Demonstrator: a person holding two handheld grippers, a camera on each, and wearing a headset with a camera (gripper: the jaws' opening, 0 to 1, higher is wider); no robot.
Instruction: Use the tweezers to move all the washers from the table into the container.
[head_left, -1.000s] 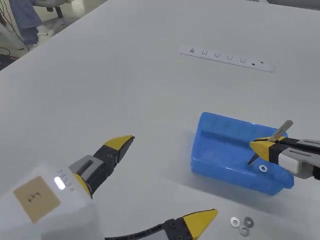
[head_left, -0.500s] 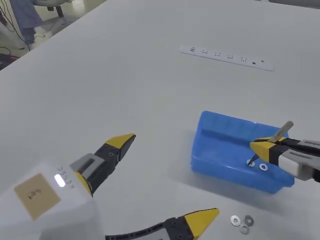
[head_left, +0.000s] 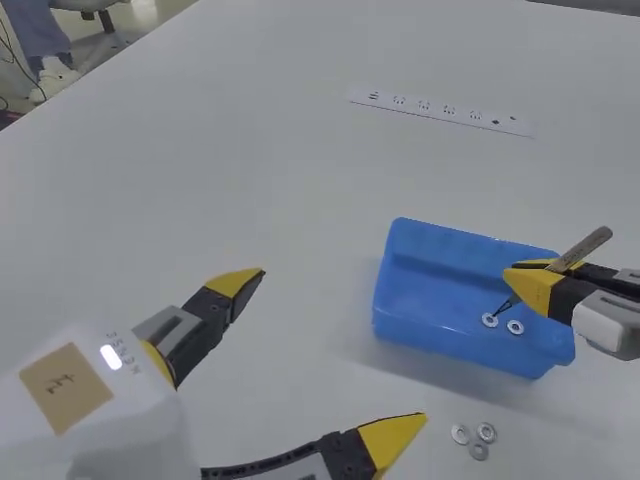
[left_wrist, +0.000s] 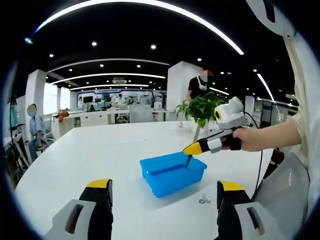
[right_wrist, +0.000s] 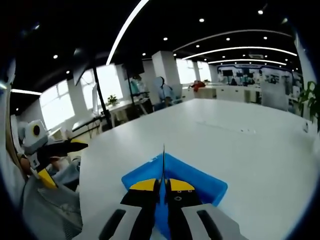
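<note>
Desk (head_left: 250, 150): white, takes up most of the head view.

Power strip (head_left: 440, 110): white, lies flat in the upper right of the head view, well apart from everything else.

Container (head_left: 440, 290): blue open tray, right of centre in the head view, sitting flat on the desk. In the left gripper view it is at centre, between that view's two jaws. In the right gripper view it lies directly ahead of the jaws.

Left tongs (head_left: 330, 350): lower left of the head view, black jaws with yellow tips. Jaws spread wide, nothing between them. They are held above the desk, left of the container and apart from it.

Right tongs (head_left: 522, 282): enter from the right edge of the head view, over the container's right half. Jaws pressed together, pinching the tweezers (head_left: 587, 245). In the left gripper view a hand (left_wrist: 246, 140) holds this gripper above the container.

Tweezers: the back end sticks out up and to the right behind the yellow tips. The thin point slants down and to the left into the container. In the right gripper view the point rises as a fine line from between the closed jaws.

Washers in container: two, side by side on the tray floor (head_left: 489, 320) and (head_left: 515, 327). The tweezer point ends just by the left one. Contact probable, but too small to tell.

Washers on desk (head_left: 472, 438): three in a tight cluster at the bottom of the head view, just below the container's front wall and right of the left tongs' lower tip.
</note>
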